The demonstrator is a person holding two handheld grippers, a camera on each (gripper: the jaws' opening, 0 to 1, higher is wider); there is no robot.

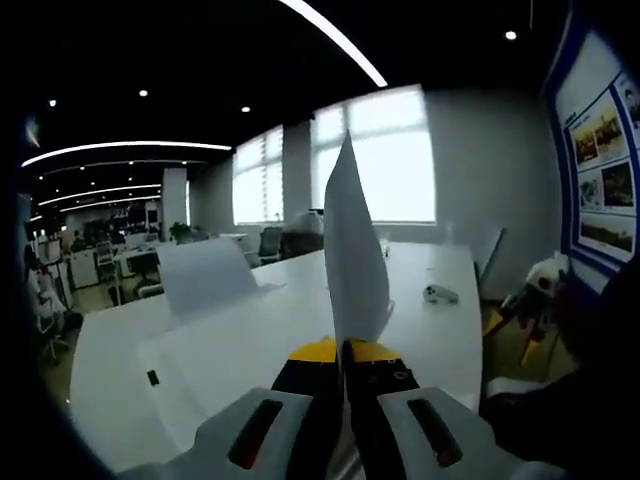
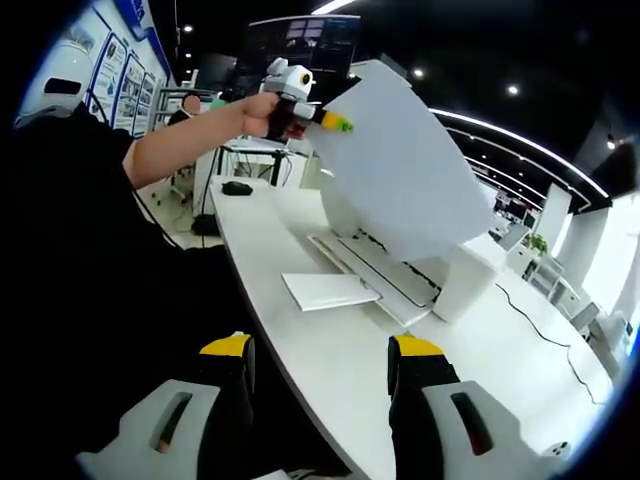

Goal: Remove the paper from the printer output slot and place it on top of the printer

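Above the printer (image 2: 420,265), your left tool (image 2: 335,123) is pinching the paper (image 2: 400,170) by its corner, jaws closed; the sheet is hanging over the printer's top. Your right tool (image 2: 320,362) is waiting open, empty, farther from the printer.

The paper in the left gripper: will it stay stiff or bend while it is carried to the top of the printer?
The paper is probably floppy: held by one edge in the left gripper, the sheet already curves. It looks thin and light, so quick moves may make it flap. Laid on the printer, it could slide, since that surface looks smooth.
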